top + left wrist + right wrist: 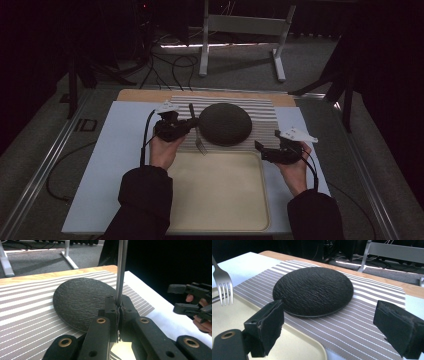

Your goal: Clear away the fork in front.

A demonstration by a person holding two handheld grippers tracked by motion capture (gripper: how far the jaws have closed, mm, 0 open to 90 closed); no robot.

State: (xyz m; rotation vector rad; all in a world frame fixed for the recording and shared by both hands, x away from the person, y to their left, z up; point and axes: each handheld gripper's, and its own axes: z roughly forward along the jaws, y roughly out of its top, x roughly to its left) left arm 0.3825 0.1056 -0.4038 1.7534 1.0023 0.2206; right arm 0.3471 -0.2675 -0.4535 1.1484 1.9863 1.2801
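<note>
Fork (198, 135) is picked: left tool (186, 127) is clenched on its handle, tines hanging over the near edge of the striped placemat (260, 112), just left of the black plate (225, 123). Right tool (261, 150) is spread wide with nothing in it, beside the tray (220, 210). Left to do, likely: set the fork down by the plate.
</note>
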